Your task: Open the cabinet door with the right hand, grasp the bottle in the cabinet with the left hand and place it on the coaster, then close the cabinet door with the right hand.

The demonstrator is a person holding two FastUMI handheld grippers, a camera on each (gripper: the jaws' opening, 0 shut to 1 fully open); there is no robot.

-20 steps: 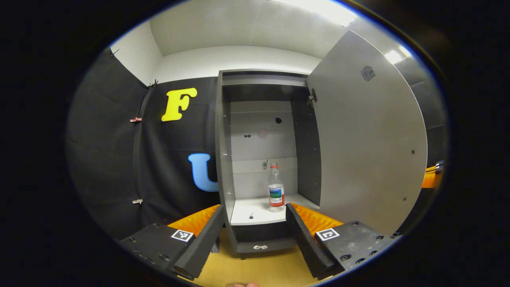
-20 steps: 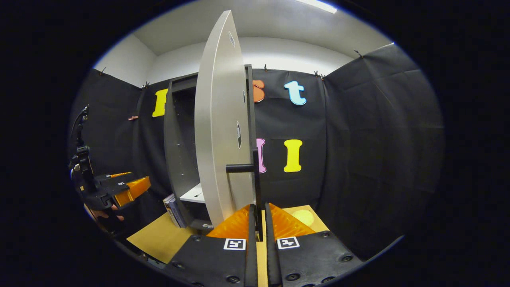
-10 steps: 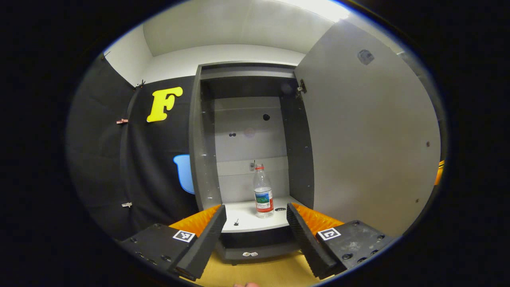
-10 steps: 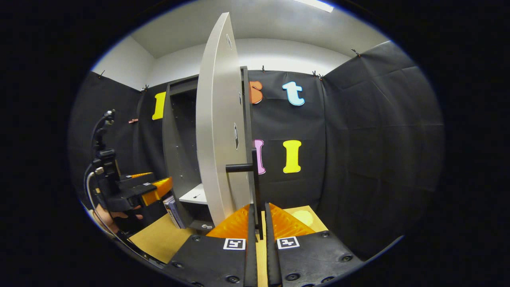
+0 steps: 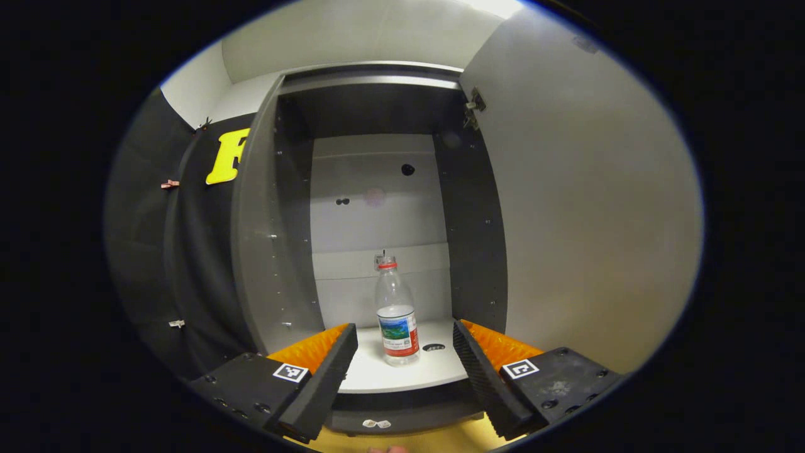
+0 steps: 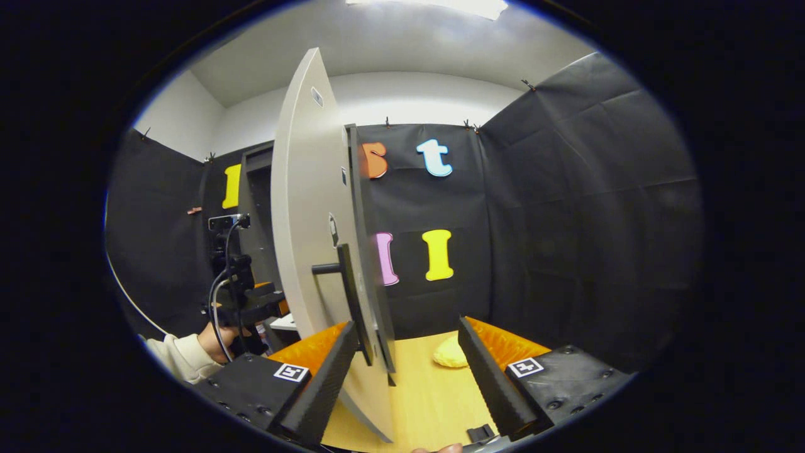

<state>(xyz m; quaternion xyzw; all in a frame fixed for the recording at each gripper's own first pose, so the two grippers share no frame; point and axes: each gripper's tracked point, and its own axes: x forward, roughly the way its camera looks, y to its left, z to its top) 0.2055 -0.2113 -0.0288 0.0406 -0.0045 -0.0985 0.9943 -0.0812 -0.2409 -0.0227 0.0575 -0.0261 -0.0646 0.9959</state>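
Cabinet door hides most of left tool.

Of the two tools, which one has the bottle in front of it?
The left tool: its open fingers frame the upright bottle on the cabinet shelf. The right tool, also open, faces the door's edge.

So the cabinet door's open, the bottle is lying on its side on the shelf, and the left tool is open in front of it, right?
Not quite. The left gripper view shows the bottle standing upright on the shelf, cap up. The rest holds: the cabinet door is open and the left tool is open in front of it.
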